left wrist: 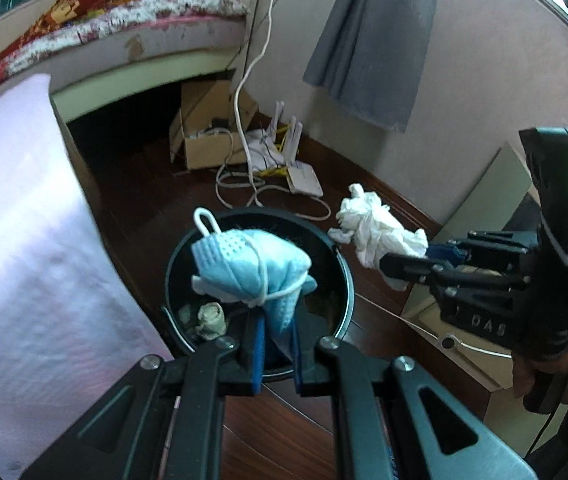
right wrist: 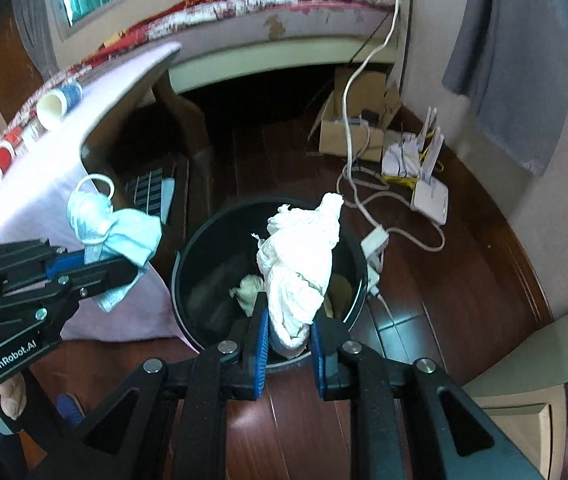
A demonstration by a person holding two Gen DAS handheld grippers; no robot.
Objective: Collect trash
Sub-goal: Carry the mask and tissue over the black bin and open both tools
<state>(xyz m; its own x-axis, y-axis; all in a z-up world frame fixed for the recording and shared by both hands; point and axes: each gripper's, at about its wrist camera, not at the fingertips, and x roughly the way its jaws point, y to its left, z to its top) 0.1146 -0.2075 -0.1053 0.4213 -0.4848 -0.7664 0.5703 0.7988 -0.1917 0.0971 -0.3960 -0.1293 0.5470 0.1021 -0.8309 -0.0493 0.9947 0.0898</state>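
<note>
My left gripper (left wrist: 275, 336) is shut on a crumpled blue face mask (left wrist: 251, 268) and holds it above the round black trash bin (left wrist: 346, 280) on the floor. My right gripper (right wrist: 290, 328) is shut on a crumpled white tissue (right wrist: 300, 264) and holds it over the same bin (right wrist: 187, 276). Each gripper shows in the other's view: the right one (left wrist: 404, 268) with its tissue (left wrist: 376, 232), the left one (right wrist: 115, 268) with the mask (right wrist: 123, 232). Some crumpled trash (left wrist: 211, 318) lies inside the bin.
A table with a white cloth (right wrist: 43, 184) stands left of the bin and carries thread spools (right wrist: 59, 102). A cardboard box (right wrist: 356, 128), white cables (right wrist: 364, 192) and a router (right wrist: 430, 196) lie on the dark wood floor behind. A bed (right wrist: 284, 8) is at the back.
</note>
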